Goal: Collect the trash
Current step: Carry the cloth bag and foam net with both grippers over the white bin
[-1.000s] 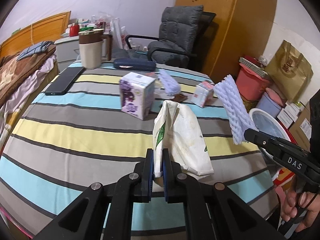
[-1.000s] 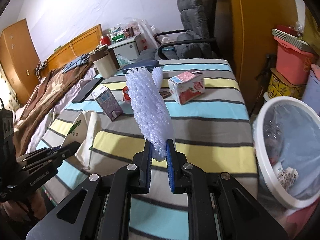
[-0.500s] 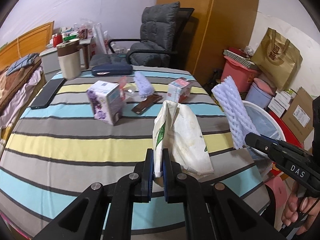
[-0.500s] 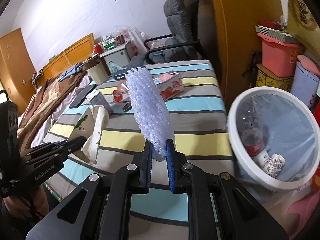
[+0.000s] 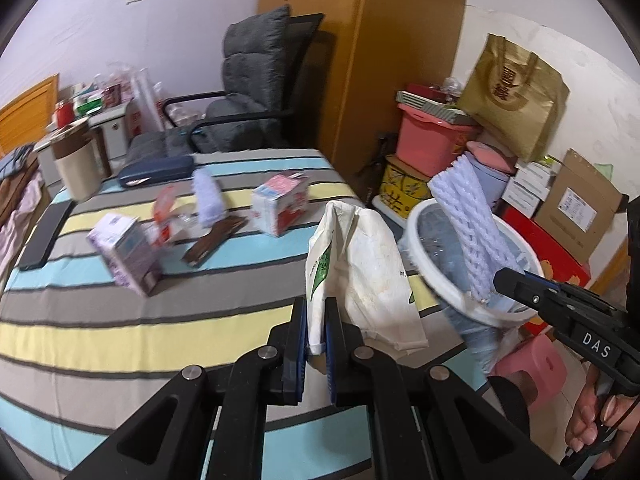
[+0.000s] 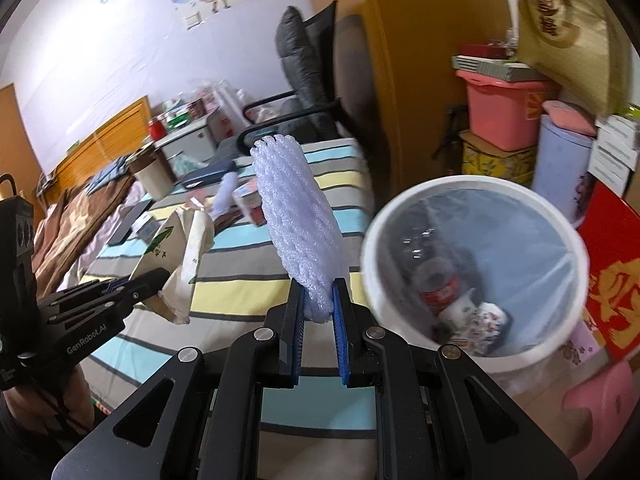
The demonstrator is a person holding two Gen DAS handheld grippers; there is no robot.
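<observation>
My left gripper [image 5: 317, 310] is shut on a crumpled white paper bag [image 5: 366, 268] with green print, held upright above the striped table's right edge. My right gripper [image 6: 319, 292] is shut on a white foam net sleeve [image 6: 298, 220] that stands up from its jaws. A white trash bin [image 6: 372, 240] with a clear liner sits just right of the table; a cola bottle [image 6: 434, 284] and cups lie inside. In the left wrist view the foam sleeve [image 5: 470, 224] hangs over the bin [image 5: 418, 220]. The paper bag [image 6: 182, 256] shows at left in the right wrist view.
On the striped table [image 5: 120, 320] lie a purple carton [image 5: 126, 252], a red-and-white carton [image 5: 280, 206], another foam sleeve [image 5: 206, 196], wrappers, a phone [image 5: 44, 236] and a jug [image 5: 76, 168]. A grey chair [image 5: 248, 92], pink bins [image 5: 434, 138] and boxes crowd the back right.
Both grippers have swung rightward with their loads, from over the table toward the bin. The bin now fills much of the right wrist view, and the foam sleeve is over it.
</observation>
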